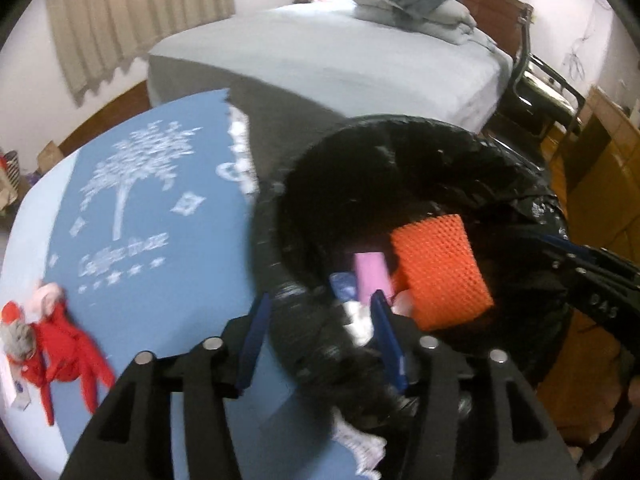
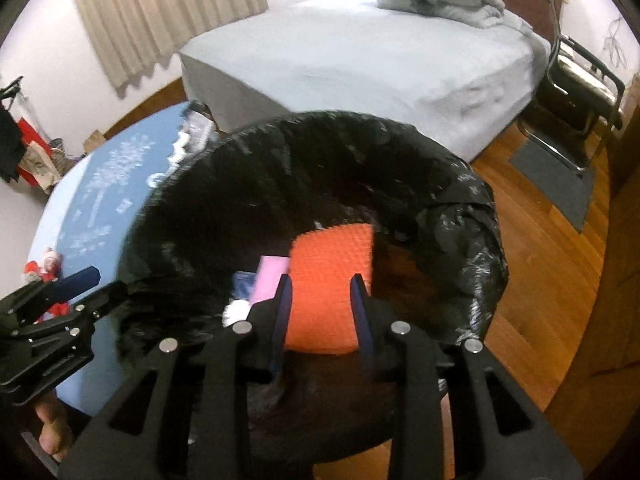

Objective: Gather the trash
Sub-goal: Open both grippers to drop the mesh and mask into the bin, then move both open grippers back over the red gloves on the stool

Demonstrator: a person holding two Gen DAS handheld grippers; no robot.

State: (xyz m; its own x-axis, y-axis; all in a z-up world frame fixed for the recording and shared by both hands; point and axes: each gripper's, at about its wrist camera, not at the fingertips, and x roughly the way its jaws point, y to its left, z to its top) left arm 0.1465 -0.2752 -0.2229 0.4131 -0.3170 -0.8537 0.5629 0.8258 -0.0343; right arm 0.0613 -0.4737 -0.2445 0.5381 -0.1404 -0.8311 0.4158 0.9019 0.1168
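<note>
A black trash bag (image 1: 400, 148) stands open between both grippers. Inside lie an orange foam net (image 1: 438, 272), a pink piece (image 1: 372, 276), a blue wrapper (image 1: 343, 285) and white tissue (image 1: 360, 320). My left gripper (image 1: 320, 295) is open, its blue fingers astride the bag's near rim without pressing it. In the right wrist view the right gripper (image 2: 321, 280) is open over the bag's (image 2: 320, 160) mouth. The orange net (image 2: 330, 288) shows beyond its fingers, lower in the bag. The left gripper (image 2: 106, 282) reaches in from the left edge.
A blue cloth with a white tree print (image 1: 132, 208) covers the surface left of the bag, with a red doll outfit (image 1: 68, 348) on it. A grey bed (image 2: 360, 64) with pillows stands behind. A chair (image 2: 576, 92) and a mat (image 2: 560, 180) are on the wooden floor at right.
</note>
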